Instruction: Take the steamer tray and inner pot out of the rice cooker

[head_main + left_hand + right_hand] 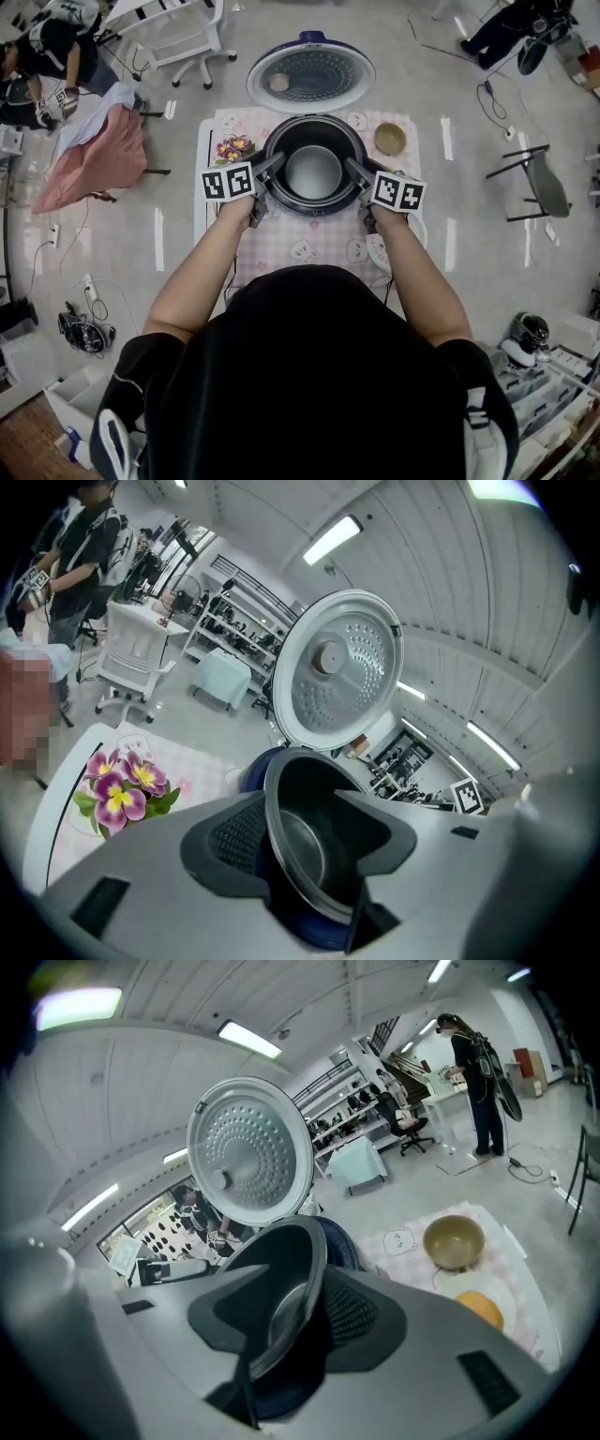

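Note:
The rice cooker (314,208) stands on the table with its lid (310,77) swung up at the back. The dark inner pot (314,172) sits inside it, its shiny bottom showing. I see no steamer tray in any view. My left gripper (272,167) straddles the pot's left rim and my right gripper (354,171) its right rim. In the left gripper view (300,803) the rim of the pot (300,841) runs between open jaws, with a gap at the inner finger. In the right gripper view (314,1279) the pot (291,1312) rim lies close to the outer pad, jaws narrower, also open.
A checked cloth covers the small table (309,248). A flower decoration (233,148) lies left of the cooker and a tan bowl (390,139) at the back right. An orange thing on a white plate (481,1309) sits by my right hand. Chairs, cables and people are around on the floor.

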The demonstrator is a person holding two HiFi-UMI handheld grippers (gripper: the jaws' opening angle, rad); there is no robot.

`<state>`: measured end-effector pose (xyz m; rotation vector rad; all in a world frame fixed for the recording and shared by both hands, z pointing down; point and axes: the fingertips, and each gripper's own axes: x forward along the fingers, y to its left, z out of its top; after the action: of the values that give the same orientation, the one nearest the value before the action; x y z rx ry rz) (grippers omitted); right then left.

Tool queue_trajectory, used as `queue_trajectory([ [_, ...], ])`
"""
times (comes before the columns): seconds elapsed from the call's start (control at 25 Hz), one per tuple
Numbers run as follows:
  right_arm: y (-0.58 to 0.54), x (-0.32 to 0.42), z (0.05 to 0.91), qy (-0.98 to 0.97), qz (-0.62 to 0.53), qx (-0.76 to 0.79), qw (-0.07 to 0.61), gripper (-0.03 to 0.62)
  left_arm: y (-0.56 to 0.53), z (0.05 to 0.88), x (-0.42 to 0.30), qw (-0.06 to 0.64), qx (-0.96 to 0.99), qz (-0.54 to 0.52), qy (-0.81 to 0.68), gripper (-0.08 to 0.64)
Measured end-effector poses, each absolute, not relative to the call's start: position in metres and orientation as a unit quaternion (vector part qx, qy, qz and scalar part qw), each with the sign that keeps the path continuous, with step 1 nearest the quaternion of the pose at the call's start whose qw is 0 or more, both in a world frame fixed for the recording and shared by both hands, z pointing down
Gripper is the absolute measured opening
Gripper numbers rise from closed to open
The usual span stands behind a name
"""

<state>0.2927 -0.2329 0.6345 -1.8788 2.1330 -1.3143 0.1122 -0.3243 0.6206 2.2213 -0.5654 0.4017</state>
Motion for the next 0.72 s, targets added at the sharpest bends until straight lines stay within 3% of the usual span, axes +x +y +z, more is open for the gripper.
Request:
queue_trajectory([
  [0.12,-0.232,0.295,0.636,0.675,-0.44,-0.592,0.018,0.109,-0.324,0.622,0.111,0.404,0.873,0.157,-0.224,0.204],
  [0.28,-0.232,0.297,0.639,0.667,-0.452,-0.592,0.011,0.069,-0.326,0.624,0.107,0.409,0.87,0.161,-0.225,0.181],
  [0.48,-0.23,0.298,0.635,0.665,-0.46,-0.588,0.02,0.063,-0.328,0.621,0.102,0.412,0.867,0.16,-0.228,0.157],
  [0.6,-0.232,0.301,0.624,0.669,-0.46,-0.583,0.034,0.064,-0.336,0.613,0.098,0.415,0.866,0.147,-0.237,0.06],
  [0.72,-0.232,0.302,0.612,0.672,-0.459,-0.58,0.043,0.071,-0.338,0.605,0.099,0.416,0.867,0.141,-0.236,0.051],
])
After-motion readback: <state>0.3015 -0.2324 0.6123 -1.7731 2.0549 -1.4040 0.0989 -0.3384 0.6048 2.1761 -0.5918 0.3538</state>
